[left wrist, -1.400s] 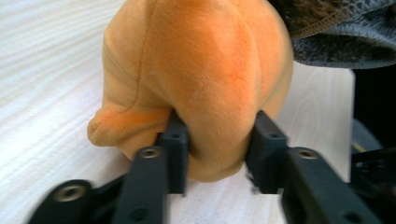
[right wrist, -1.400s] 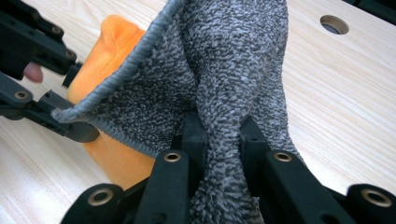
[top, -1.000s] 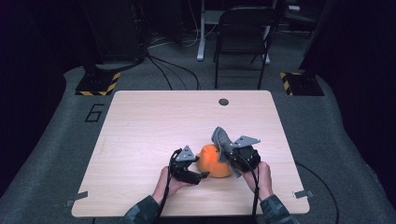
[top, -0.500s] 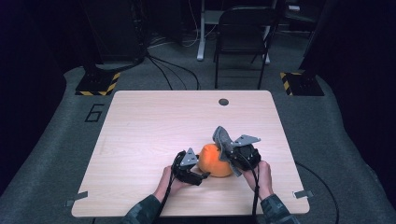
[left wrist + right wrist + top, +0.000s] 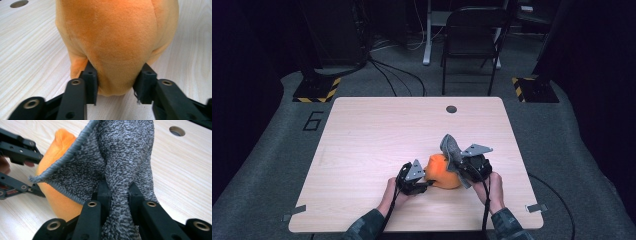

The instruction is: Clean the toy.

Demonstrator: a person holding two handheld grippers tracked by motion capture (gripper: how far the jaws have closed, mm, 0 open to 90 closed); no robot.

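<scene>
An orange plush toy (image 5: 443, 171) lies on the wooden table (image 5: 377, 130), near the front edge. My left gripper (image 5: 424, 184) reaches it from the left. Its jaws have just been closing, and in the left gripper view both pads (image 5: 90, 77) press into the narrow end of the orange plush toy (image 5: 117, 37). My right gripper (image 5: 460, 167) is shut on a grey knitted sock (image 5: 451, 147), held up against the toy's right side. In the right gripper view the sock (image 5: 120, 157) is bunched between the pads, its open cuff spread over the orange plush toy (image 5: 58, 145).
The table has a round cable hole (image 5: 451, 109) near its far edge. Behind the table stand a folding chair (image 5: 472, 40) and two hazard-striped bases (image 5: 317, 90). Bare tabletop lies to the left and towards the back.
The left gripper's jaws have closed on the end of the orange plush toy after edging slightly towards it. The right gripper and the sock have kept still.
</scene>
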